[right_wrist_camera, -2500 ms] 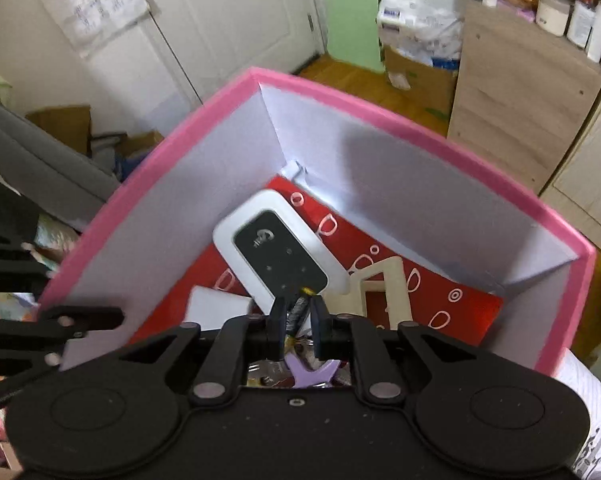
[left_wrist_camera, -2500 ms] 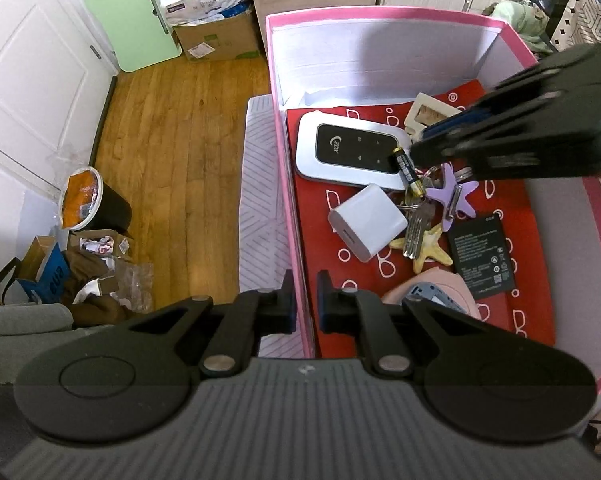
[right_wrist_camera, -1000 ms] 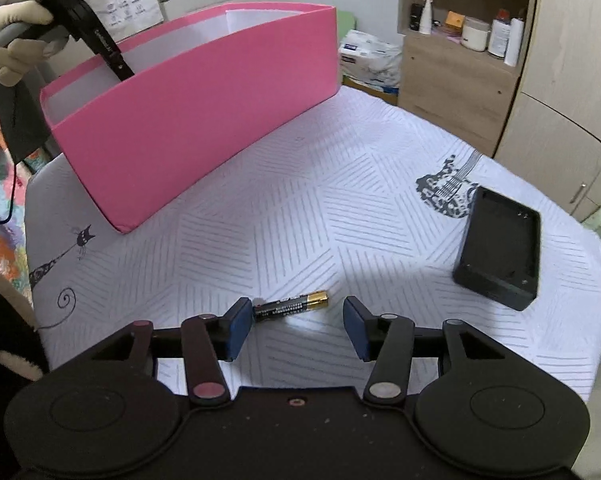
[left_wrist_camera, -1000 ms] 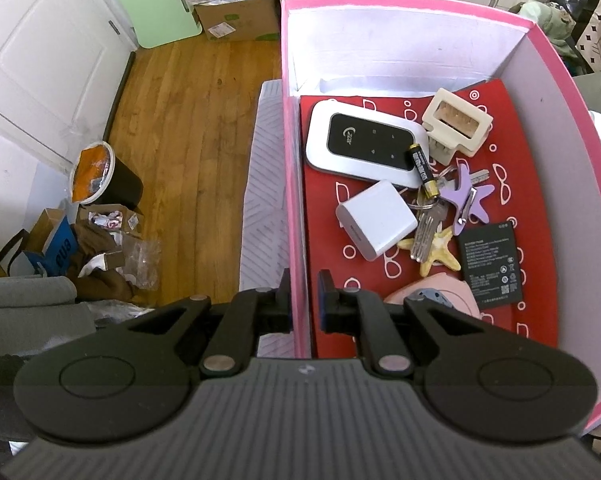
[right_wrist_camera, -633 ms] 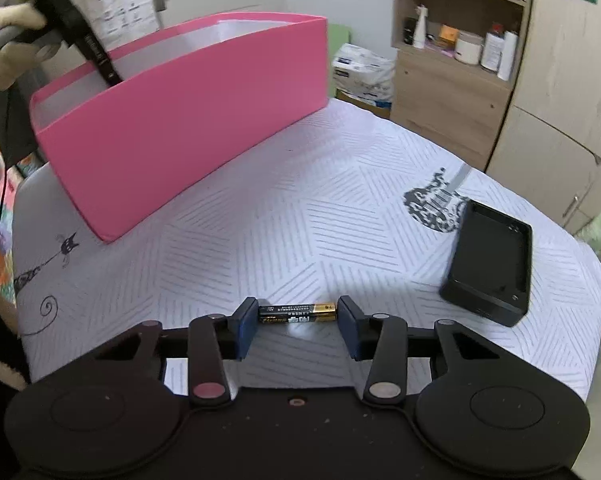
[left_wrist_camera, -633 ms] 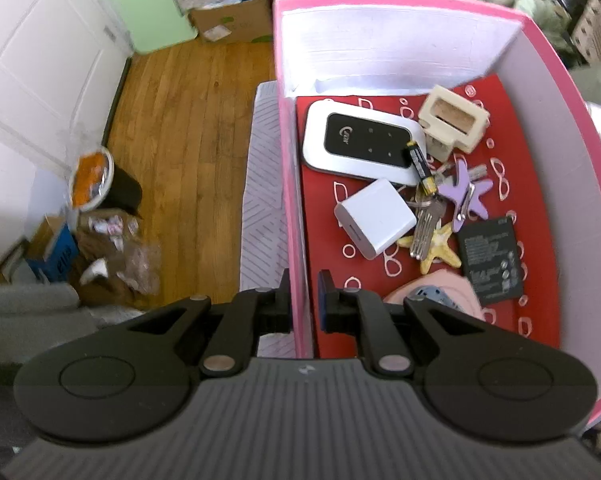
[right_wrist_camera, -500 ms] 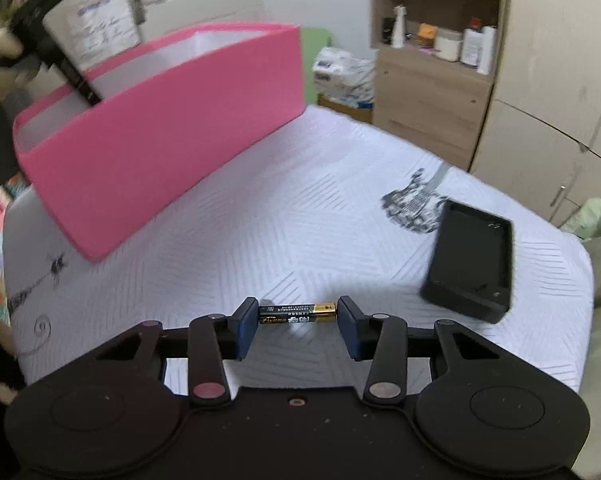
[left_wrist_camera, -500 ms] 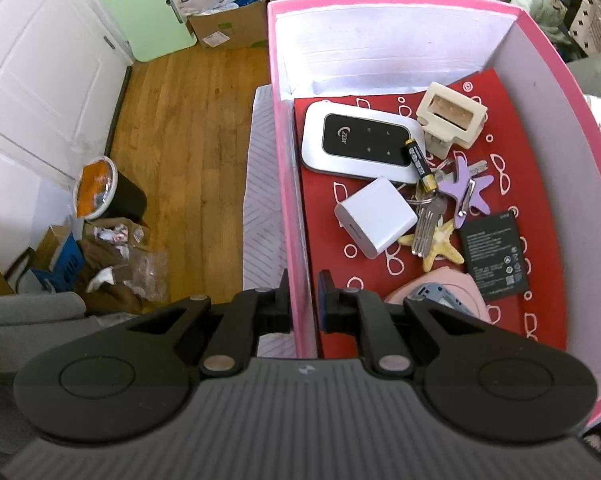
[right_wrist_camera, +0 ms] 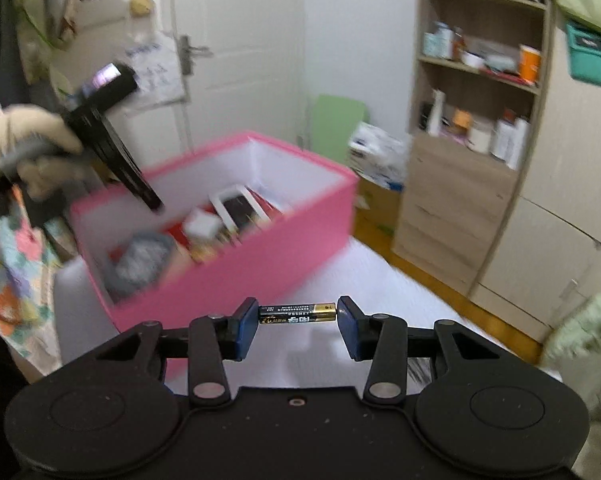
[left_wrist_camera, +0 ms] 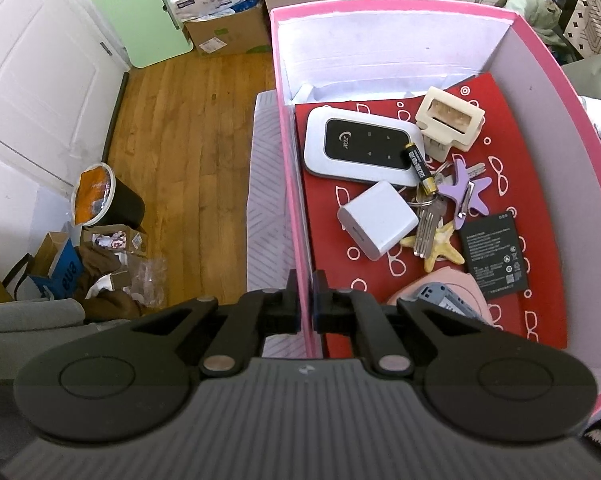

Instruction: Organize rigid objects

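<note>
My right gripper is shut on a black-and-gold battery, held end to end between its blue pads, lifted above the white bed. The pink box stands ahead to the left, blurred. My left gripper is shut on the pink box's left wall. Inside the box lie a white router, another battery, a white charger, keys with a purple star, a flat black battery and a cream block.
A wooden shelf unit and cupboards stand to the right. The white patterned bedcover lies under the box. In the left wrist view the wood floor, a bin and cardboard boxes lie left of the bed.
My right gripper closed on the battery that lay on the bed and lifted it, swinging up toward the pink box. My left gripper kept its hold on the box wall.
</note>
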Tool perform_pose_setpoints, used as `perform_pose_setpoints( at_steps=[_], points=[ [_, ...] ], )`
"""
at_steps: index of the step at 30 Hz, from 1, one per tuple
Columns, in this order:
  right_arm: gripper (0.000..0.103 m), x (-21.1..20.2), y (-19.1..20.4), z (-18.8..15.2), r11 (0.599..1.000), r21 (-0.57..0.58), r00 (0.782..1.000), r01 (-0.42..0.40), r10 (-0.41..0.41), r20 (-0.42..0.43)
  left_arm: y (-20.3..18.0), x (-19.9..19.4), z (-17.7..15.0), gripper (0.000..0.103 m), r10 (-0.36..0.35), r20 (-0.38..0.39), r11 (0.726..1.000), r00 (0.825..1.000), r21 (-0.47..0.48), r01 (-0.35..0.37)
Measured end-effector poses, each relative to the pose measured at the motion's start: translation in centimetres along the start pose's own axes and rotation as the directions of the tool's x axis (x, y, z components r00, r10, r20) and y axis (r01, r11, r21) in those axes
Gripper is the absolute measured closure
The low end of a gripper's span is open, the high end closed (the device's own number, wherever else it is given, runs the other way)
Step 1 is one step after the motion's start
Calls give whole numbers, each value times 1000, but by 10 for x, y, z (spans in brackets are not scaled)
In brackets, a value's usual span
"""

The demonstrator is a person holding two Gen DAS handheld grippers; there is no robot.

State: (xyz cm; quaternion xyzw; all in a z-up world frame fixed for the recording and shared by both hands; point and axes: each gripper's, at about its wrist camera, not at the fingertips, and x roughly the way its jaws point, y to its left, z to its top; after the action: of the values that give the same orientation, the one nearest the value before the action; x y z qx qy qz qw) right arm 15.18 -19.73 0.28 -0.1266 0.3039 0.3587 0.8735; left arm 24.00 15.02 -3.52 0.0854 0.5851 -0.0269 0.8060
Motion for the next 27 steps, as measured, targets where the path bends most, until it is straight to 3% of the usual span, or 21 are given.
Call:
perform_pose_setpoints(
  at_steps=[7,14,19,22,25,27],
  points=[
    [54,19,23,59,993,-102,997,-61,65,34,5,-1,-1,99,-26,11,999,1000,-19,26],
    [54,91,44,80,977,-173,991,-124,111,-80,10,-2,-3,99,-48,21,998,999,-49,49],
    [54,136,64,77,942,-321,978,-101,35,-204,9,-1,-2,99,-48,29,997,998,-54,49],
    [54,154,69,75,911,-397,958,-106,-13,-286,7,-1,-1,99,-39,36,998,999,-49,41],
    [54,163,67,75,905,-410,946,-115,-27,-323,10,1,1,99,-48,37,997,998,-64,50],
    [52,163,62,76,919,-380,950,-110,-15,-313,11,2,3,99,-51,34,996,998,-68,53]
  ],
)
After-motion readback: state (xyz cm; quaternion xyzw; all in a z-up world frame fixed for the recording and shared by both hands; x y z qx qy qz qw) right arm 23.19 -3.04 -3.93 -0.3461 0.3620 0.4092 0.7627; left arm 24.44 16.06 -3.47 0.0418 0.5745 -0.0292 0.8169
